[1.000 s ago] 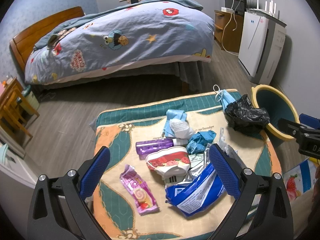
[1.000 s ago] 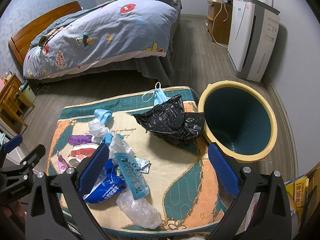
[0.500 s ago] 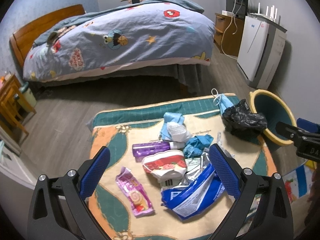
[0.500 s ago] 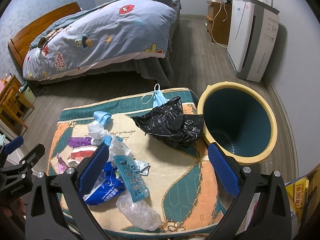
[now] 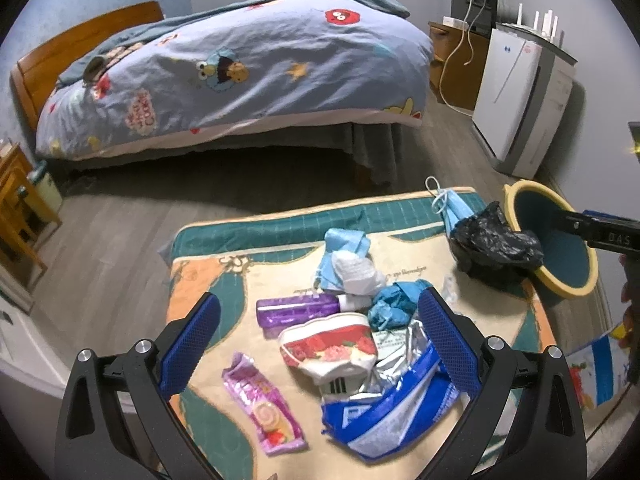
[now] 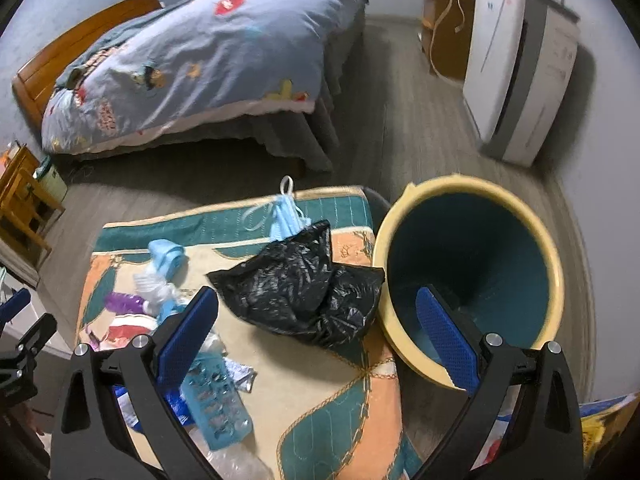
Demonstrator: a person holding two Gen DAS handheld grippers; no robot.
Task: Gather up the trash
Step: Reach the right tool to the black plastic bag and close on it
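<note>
Trash lies on a patterned cushion [image 5: 208,280]: a purple bottle [image 5: 296,310], a red-and-white wrapper [image 5: 332,346], a pink candy wrapper [image 5: 264,412], a blue foil bag [image 5: 384,412], blue gloves [image 5: 394,306] and a face mask [image 5: 452,206]. A black plastic bag [image 6: 304,288] lies at the cushion's right edge beside a yellow bin [image 6: 472,280] with a teal inside. My left gripper [image 5: 316,344] is open above the wrappers. My right gripper [image 6: 316,340] is open and empty above the black bag and the bin's rim. A teal blister tray [image 6: 216,404] lies near its left finger.
A bed [image 5: 240,68] with a cartoon duvet stands behind the cushion. A white air purifier [image 5: 524,100] and a wooden cabinet [image 5: 456,64] are at the right wall. Wooden furniture [image 5: 20,200] stands at the left. Grey wood floor [image 5: 112,240] surrounds the cushion.
My right gripper has moved forward and right toward the black bag and the bin. My left gripper has drawn back and up a little. Both stay open.
</note>
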